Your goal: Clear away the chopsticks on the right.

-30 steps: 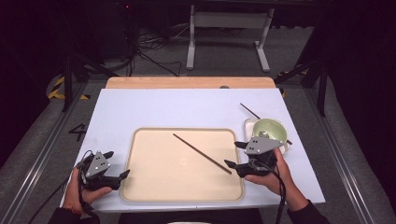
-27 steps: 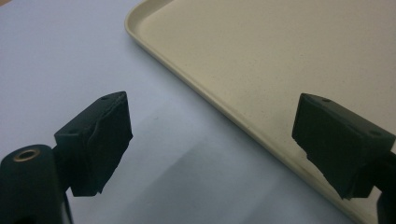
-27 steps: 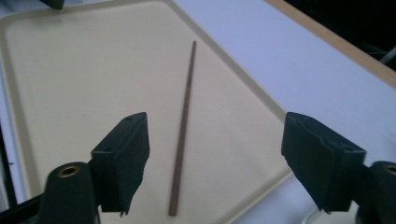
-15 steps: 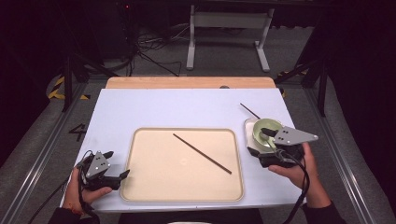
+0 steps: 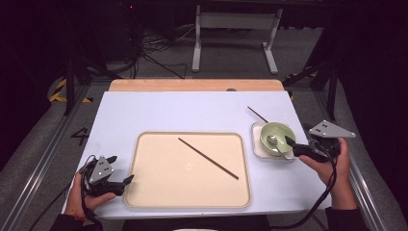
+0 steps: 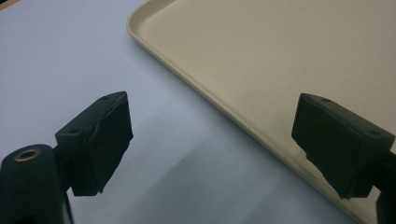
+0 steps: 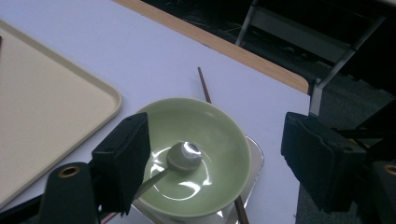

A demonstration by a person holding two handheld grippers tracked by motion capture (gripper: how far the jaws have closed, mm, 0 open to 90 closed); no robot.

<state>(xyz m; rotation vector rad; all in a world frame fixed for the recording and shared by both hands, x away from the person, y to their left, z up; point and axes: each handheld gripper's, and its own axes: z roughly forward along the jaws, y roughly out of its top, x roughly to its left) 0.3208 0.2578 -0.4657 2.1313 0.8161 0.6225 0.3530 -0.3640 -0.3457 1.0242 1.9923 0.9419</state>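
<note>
White table (image 5: 192, 113) | right claw (image 7: 215, 154) wide over bowl (image 7: 215, 140), spoon (image 7: 182, 156) seemingly inside | left claw (image 6: 210, 140) wide

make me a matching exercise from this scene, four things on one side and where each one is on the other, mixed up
Things
1. chopstick
2. spoon
3. green bowl
4. left gripper

Places
a. inside the green bowl
b. on the square white dish
c. lying slantwise on the beige tray
d. at the tray's left edge, jaws open

Pairs: 1-c, 2-a, 3-b, 4-d
</note>
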